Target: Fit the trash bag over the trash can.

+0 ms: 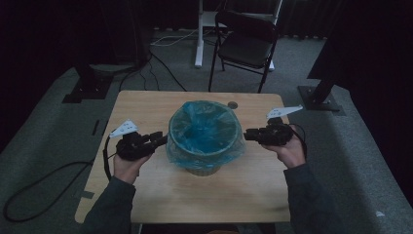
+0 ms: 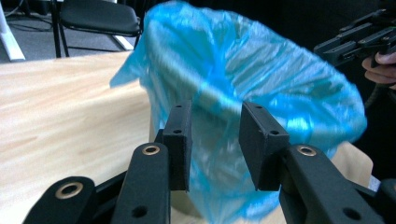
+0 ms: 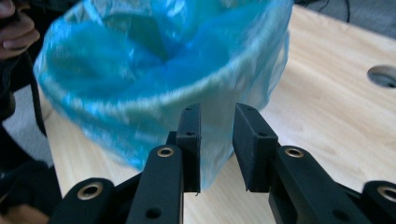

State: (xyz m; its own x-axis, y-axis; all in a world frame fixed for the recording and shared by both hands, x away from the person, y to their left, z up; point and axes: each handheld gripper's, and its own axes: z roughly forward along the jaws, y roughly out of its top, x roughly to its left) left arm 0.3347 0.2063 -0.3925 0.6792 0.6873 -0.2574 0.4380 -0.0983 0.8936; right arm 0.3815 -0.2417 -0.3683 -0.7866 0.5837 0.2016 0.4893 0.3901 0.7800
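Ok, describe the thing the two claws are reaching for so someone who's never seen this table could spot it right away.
Start at the light wooden table; near its middle stands a small round bin. Over the bin is a thin blue plastic bag, folded out over the rim and hanging down the sides. It sits between the left claw and right claw, and it is the one translucent blue thing there.

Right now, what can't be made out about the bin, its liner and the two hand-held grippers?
- Bin wall: wrapped by the blue bag, all views.
- Bin bottom: high view, hidden under bag folds.
- Left hand-held gripper, right hand-held gripper: jaws apart at the film; contact unclear, bag blurred.
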